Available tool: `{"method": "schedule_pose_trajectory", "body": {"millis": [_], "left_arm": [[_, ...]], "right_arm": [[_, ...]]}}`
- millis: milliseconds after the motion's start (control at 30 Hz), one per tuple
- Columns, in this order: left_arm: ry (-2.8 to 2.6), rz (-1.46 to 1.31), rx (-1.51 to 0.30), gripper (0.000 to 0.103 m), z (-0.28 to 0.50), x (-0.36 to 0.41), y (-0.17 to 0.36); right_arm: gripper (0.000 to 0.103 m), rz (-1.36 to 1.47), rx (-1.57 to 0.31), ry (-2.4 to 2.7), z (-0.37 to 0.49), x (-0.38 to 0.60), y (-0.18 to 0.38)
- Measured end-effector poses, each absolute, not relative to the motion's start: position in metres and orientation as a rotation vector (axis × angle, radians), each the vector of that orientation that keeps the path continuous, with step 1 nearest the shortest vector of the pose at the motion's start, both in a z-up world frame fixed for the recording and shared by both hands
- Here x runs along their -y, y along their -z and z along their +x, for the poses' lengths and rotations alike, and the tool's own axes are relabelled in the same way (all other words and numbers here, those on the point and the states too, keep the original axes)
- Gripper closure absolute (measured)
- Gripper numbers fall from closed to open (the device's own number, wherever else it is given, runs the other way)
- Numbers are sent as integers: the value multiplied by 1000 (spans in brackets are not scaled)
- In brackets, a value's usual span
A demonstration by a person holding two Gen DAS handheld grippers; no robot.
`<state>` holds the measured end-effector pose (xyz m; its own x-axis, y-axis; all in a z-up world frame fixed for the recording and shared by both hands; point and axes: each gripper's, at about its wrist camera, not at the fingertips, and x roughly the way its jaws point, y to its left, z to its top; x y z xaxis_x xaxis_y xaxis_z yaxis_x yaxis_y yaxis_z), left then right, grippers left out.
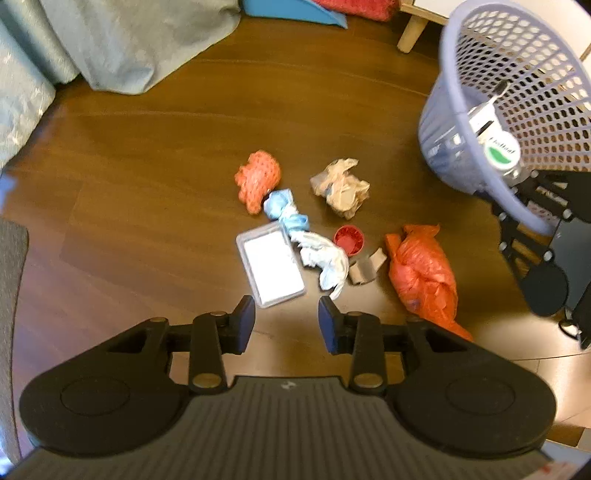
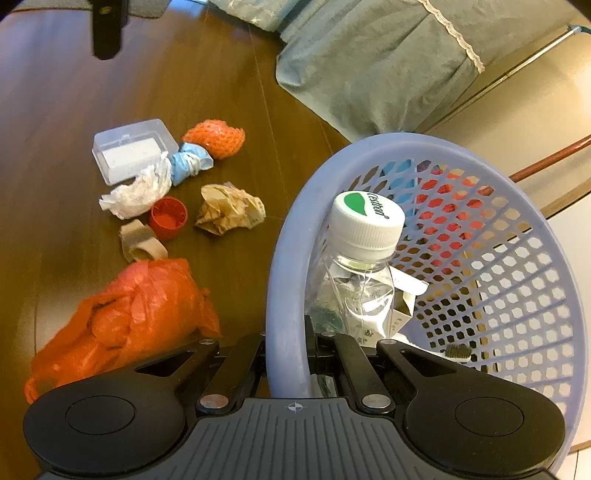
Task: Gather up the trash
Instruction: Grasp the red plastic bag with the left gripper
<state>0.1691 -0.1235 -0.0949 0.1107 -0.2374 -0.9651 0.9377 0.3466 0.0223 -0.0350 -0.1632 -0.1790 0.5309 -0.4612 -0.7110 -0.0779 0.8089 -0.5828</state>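
Trash lies on the brown wooden floor: a clear plastic box point(image 1: 271, 264) point(image 2: 133, 149), a white and blue rag point(image 1: 310, 243) point(image 2: 162, 177), an orange mesh net point(image 1: 256, 181) point(image 2: 216, 138), crumpled brown paper point(image 1: 341, 188) point(image 2: 229, 208), a red cap point(image 1: 349, 240) point(image 2: 168, 218), a cardboard roll piece point(image 1: 365, 267) point(image 2: 142, 245) and an orange plastic bag point(image 1: 423, 275) point(image 2: 125, 314). My left gripper point(image 1: 286, 326) is open just short of the clear box. My right gripper point(image 2: 288, 354) is shut on the rim of the lilac basket point(image 2: 288, 295) point(image 1: 476, 162), which holds a plastic bottle point(image 2: 360, 258) point(image 1: 496, 144).
A grey-green cloth point(image 1: 122, 48) point(image 2: 373, 62) drapes onto the floor beyond the trash. A wooden furniture leg point(image 1: 410, 33) and a blue object point(image 1: 295, 9) stand at the far edge. A grey mat point(image 1: 11, 273) lies at the left.
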Motion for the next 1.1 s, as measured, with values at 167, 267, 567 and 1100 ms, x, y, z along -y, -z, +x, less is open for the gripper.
{"method": "schedule_pose_trajectory", "body": {"millis": [167,267,567,1100], "left_arm": [[995,763,-1140,66,179,115,105],[992,717,-1151,64,181,113,112],[1066,669,-1197,56,150,126,146],[1128,470,-1393,56,80,175,218]], "right_arm": [[103,-607,-1012,266,-40,173,182],[103,-607,-1020,275,-43,177,184],[103,-604,-1033,296,-51,188,187],[103,-586,-1045,323,-67,204,188]]}}
